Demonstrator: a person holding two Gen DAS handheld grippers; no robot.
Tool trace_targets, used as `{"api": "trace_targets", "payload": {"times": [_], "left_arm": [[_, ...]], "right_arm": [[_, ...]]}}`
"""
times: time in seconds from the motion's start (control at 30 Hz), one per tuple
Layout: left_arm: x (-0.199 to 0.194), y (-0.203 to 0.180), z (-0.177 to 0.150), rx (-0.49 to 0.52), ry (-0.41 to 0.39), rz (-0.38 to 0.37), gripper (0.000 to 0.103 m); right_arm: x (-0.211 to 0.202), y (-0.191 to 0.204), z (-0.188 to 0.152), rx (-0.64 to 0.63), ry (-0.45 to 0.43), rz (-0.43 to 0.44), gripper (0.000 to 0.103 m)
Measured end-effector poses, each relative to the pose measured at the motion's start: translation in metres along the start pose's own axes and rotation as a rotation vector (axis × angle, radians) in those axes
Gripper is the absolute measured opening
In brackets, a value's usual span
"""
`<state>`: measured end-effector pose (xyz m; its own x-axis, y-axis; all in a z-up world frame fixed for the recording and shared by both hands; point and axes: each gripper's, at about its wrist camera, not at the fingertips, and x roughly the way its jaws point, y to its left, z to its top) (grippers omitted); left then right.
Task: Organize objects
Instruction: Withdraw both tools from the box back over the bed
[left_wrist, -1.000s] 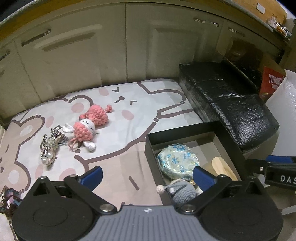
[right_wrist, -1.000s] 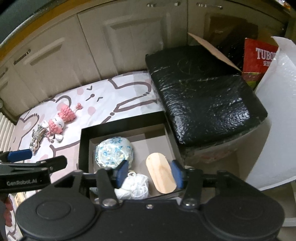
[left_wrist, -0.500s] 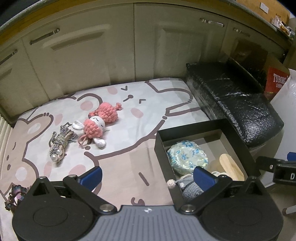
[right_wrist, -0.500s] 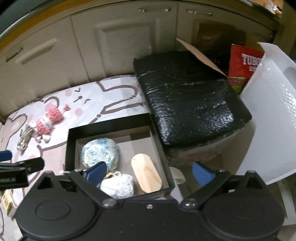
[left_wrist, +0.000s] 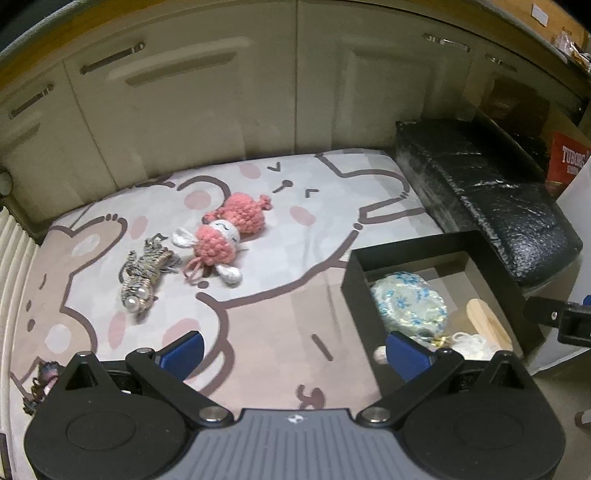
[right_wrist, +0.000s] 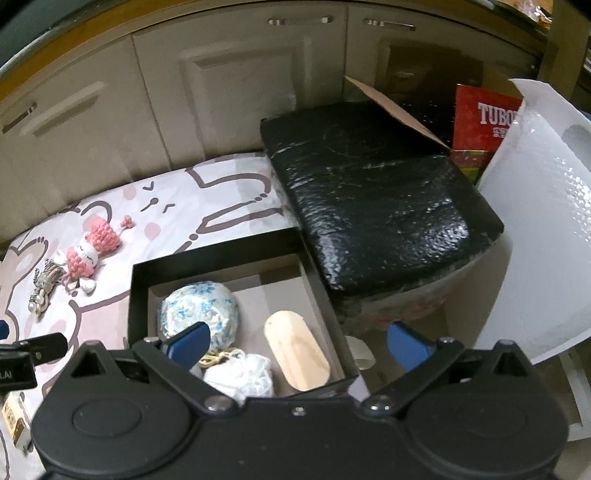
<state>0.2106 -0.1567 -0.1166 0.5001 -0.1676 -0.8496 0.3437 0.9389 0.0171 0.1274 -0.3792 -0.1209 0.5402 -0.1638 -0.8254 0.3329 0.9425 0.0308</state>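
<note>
Blue pads tip both tongs. The right gripper (right_wrist: 297, 345) hangs with its jaws spread wide and empty over the near edge of the black open box (right_wrist: 218, 263); below it lie a white crocheted bundle (right_wrist: 240, 373), a pale wooden oval (right_wrist: 297, 356) and a blue-flowered round pouch (right_wrist: 199, 308), all inside the box. The left gripper (left_wrist: 295, 354) is likewise spread and holds nothing, poised over the cartoon-print mat (left_wrist: 258, 325), its right pad above the box's left wall. Farther out on the mat, well apart from the box, a pink crocheted doll (left_wrist: 225, 240) lies just beside a striped yarn toy with two pearl beads (left_wrist: 146, 275). A black wrapped block (right_wrist: 376, 206) touches the box's right side.
</note>
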Motion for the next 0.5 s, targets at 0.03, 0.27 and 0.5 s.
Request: {"api": "trace_targets", "payload": {"times": [0.03, 0.27, 0.5], "left_arm": [[0.000, 0.004, -0.001, 0.000, 0.000, 0.007, 0.103], [-0.003, 0.033, -0.002, -0.015, -0.011, 0.038, 0.103], [-0.007, 0.066, -0.005, -0.052, -0.013, 0.067, 0.103]], "right_arm": [[0.000, 0.004, 0.000, -0.003, -0.001, 0.004, 0.103], [0.004, 0.035, 0.003, -0.045, -0.002, 0.033, 0.103], [0.009, 0.073, 0.005, -0.101, 0.008, 0.075, 0.103]]}}
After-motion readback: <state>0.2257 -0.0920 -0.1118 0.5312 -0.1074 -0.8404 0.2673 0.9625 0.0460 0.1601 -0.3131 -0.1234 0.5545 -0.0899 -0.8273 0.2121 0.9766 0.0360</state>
